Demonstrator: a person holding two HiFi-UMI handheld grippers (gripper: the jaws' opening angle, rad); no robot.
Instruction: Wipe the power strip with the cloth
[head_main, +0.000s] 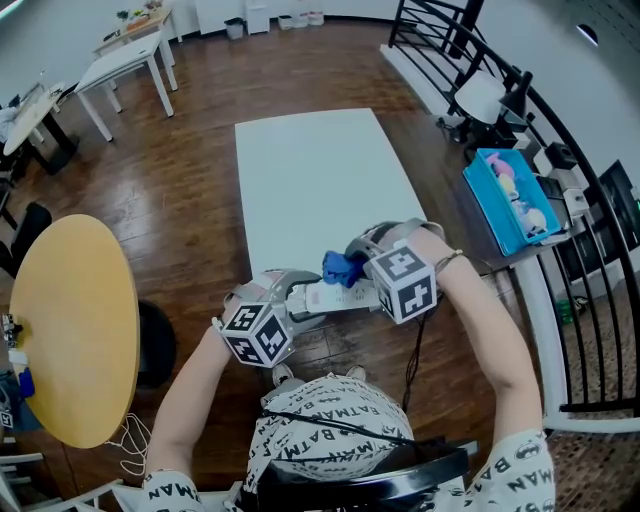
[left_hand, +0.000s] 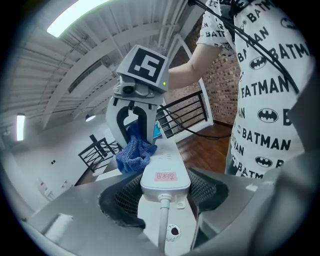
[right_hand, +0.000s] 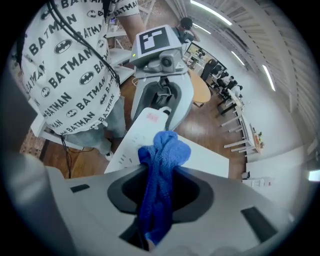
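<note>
**Cloth meets power strip at the near edge of the tabletop**

The left gripper (left_hand: 162, 195) is clamped on a white plastic power strip (left_hand: 165, 172). Its two dark mesh pads press on either side of the cord end, where the white cord leaves the housing and a small pink label sits on top. The strip reaches away from this gripper towards the other one.

The right gripper (right_hand: 157, 195) is closed tight on a blue terry cloth (right_hand: 162, 165). The cloth is bunched into a thick fold that runs up between the jaws and bulges out past their tips. The bulging end of the cloth touches the top face of the power strip at the end away from the cord.

In the head view both grippers are together over the near edge of the white rectangular tabletop (head_main: 310, 170), with the strip spanning between them. I cannot tell whether the strip rests on the tabletop or is held just above it.
</note>
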